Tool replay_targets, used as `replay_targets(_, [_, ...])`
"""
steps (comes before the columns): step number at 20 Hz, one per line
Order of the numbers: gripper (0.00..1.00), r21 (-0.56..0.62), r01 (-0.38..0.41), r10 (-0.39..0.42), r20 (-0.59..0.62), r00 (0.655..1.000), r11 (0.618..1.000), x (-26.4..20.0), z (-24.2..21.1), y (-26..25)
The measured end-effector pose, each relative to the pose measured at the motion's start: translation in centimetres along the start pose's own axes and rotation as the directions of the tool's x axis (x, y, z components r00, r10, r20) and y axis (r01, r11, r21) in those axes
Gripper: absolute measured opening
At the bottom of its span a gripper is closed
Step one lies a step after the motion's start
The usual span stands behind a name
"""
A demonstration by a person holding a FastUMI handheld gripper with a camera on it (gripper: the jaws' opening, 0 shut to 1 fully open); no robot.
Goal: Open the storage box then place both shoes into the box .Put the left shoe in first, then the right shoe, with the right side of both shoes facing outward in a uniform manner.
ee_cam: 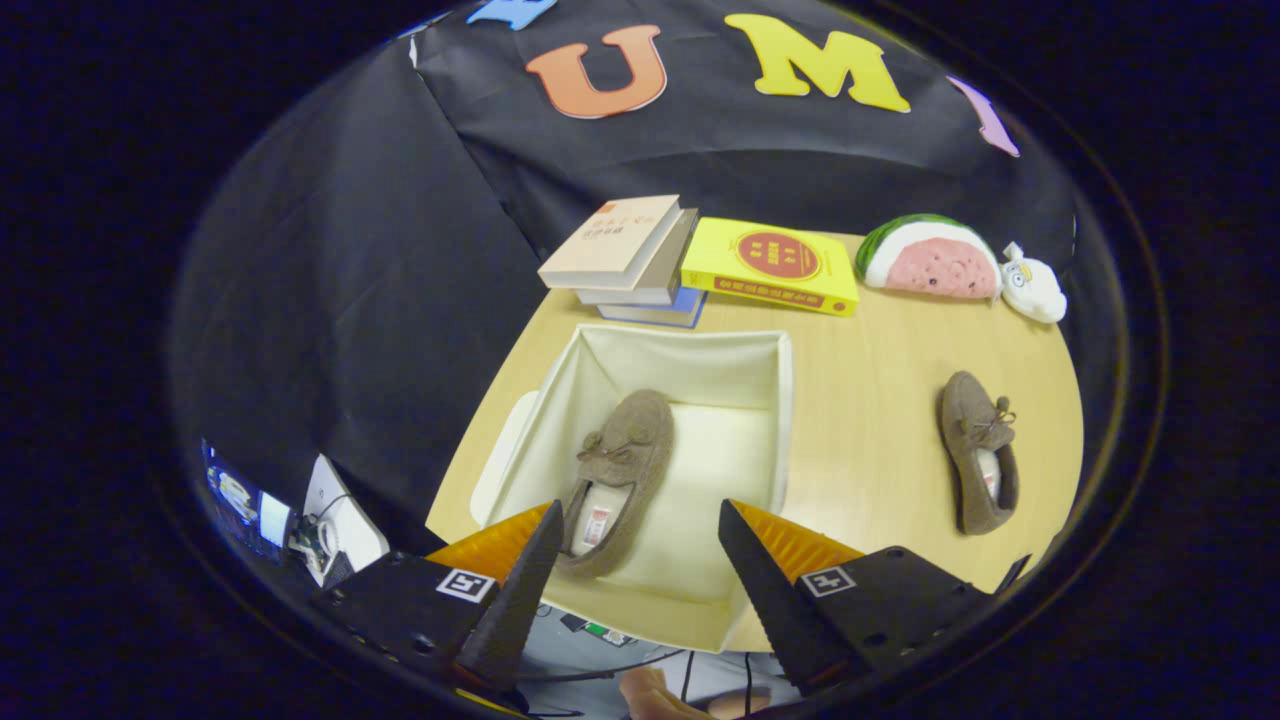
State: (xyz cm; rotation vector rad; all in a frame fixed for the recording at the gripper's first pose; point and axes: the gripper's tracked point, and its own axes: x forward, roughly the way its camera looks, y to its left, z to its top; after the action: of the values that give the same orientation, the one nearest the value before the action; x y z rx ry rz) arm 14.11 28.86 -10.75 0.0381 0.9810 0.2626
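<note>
Just ahead of your gripper (637,520), one brown fuzzy slipper-style shoe (615,470) lies inside the open cream fabric storage box (680,360); its heel sits beside your left finger. The second brown shoe (978,450) rests on the wooden table (860,400), off to the right. Stacked books (625,265) lie beyond the box. Your fingers are spread wide, holding nothing

The heel of the brown fuzzy slipper (615,470) lying in the cream fabric storage box (775,400) is covered by one finger (520,590) of the spread gripper (640,525) at lower centre, nothing being held between the fingers. The box's near wall is partly hidden behind both fingers. The blue book (655,312) at the bottom of the stack is largely covered by the two books above it. The small devices (270,520) at lower left are too small to be identified.
</note>
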Motion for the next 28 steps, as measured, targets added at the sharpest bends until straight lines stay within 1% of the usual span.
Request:
replay_targets(3, [0.96, -0.008, 0.046, -0.045, 0.037, 0.998, 0.999, -1.9, 0.6, -4.5])
replay_targets(5, [0.96, -0.004, 0.078, -0.078, 0.026, 0.997, 0.997, -2.5, 0.2, -7.9])
replay_targets(9, [0.96, -0.011, 0.209, -0.209, 0.042, 0.977, 0.978, -2.3, 0.1, -16.4])
replay_targets(10, [0.96, -0.015, 0.222, -0.221, 0.038, 0.974, 0.975, -2.1, -0.1, -17.8])
replay_targets(14, [0.97, 0.018, 0.282, -0.282, -0.003, 0.959, 0.959, -1.1, -1.3, -24.0])
replay_targets(17, [0.96, 0.049, 0.344, -0.343, -0.029, 0.939, 0.938, -0.8, -2.0, -28.3])
replay_targets(21, [0.96, 0.124, 0.372, -0.363, -0.091, 0.927, 0.920, 0.3, -3.6, -33.1])
replay_targets(23, [0.95, 0.136, 0.416, -0.404, -0.110, 0.908, 0.899, 0.7, -4.1, -36.1])
replay_targets(27, [0.95, 0.112, 0.529, -0.512, -0.153, 0.845, 0.841, 2.2, -4.9, -41.6])
replay_targets(28, [0.92, 0.095, 0.533, -0.514, -0.167, 0.841, 0.841, 2.7, -5.0, -42.1])
